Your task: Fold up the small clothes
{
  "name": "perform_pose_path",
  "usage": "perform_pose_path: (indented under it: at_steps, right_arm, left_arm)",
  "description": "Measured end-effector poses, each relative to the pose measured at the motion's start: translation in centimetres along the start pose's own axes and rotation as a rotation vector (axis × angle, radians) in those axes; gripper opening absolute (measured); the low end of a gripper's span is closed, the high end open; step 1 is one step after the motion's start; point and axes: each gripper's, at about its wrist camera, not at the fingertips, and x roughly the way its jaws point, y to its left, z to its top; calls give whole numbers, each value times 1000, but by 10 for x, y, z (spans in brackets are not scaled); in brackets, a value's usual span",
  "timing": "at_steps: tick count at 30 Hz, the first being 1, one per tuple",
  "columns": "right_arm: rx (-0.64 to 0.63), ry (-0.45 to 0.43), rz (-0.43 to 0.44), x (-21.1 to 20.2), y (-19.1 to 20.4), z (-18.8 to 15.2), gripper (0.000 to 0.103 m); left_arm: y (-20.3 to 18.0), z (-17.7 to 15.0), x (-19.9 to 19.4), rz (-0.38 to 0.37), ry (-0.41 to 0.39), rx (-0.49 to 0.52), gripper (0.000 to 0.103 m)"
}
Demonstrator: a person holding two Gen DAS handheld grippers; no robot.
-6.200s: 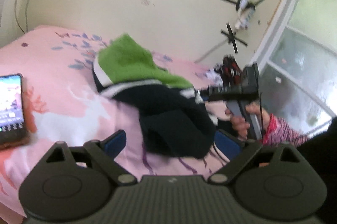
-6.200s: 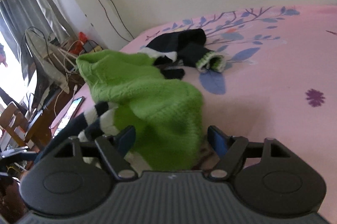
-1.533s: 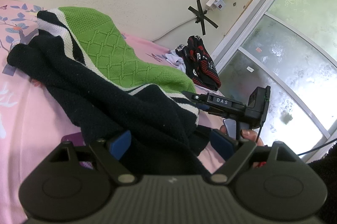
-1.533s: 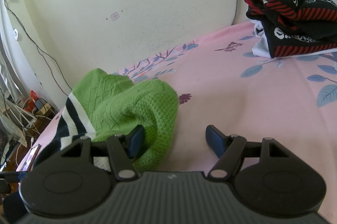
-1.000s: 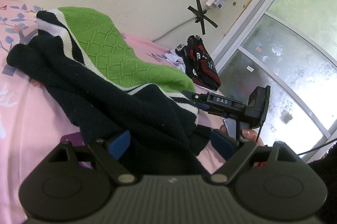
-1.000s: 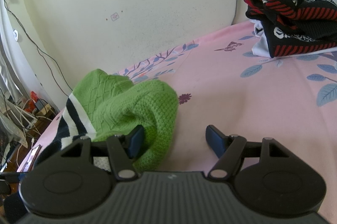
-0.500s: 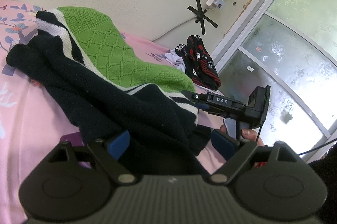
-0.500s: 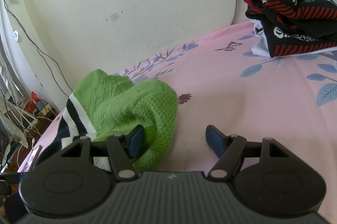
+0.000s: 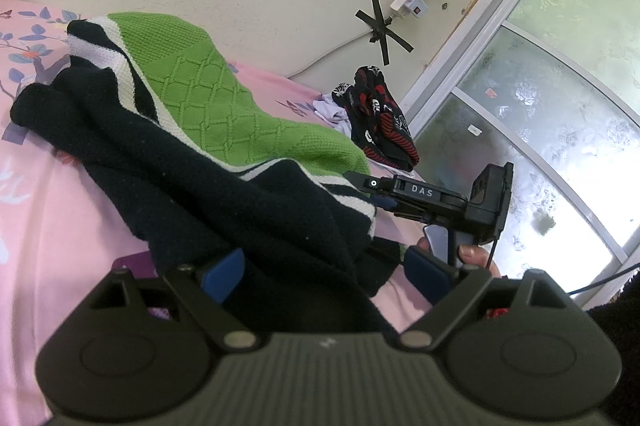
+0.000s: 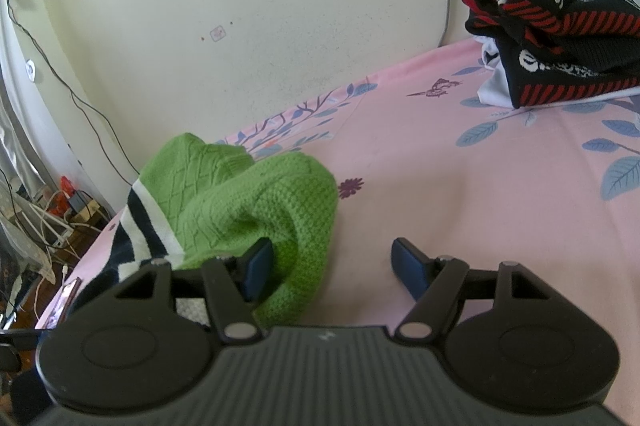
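Left wrist view: the sweater (image 9: pixel 224 146) lies on the pink bedsheet (image 9: pixel 52 210), long axis running from the far left toward the left gripper (image 9: pixel 320 274), dark fabric between its separated jaws. Right wrist view: the right gripper (image 10: pixel 332 268) angles downward, jaws apart, left pad against the sweater's green fold (image 10: pixel 256 202).

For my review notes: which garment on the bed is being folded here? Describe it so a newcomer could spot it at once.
On the pink floral bedsheet by the cream wall, it is the knitted sweater lying rumpled in front of both grippers. Its bright green diamond-knit panel with black and white stripes sets it apart from the black-and-red patterned clothes piled in the corner by the window.
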Motion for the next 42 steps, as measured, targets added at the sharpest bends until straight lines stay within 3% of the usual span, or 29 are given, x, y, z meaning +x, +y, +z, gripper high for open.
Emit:
perform_pose_path:
  at_steps: [33,38,42]
  right_arm:
    - [3,0,5,0,-1,0,69]
    - [4,-1,5,0,-1,0,69]
    - [4,-1,6,0,-1,0,69]
  left_arm:
    - [-2,0,1,2,-2,2,89]
    - [-4,-2,4,0,1,13,74]
    - [-7,-3,6,-4,14,29,44]
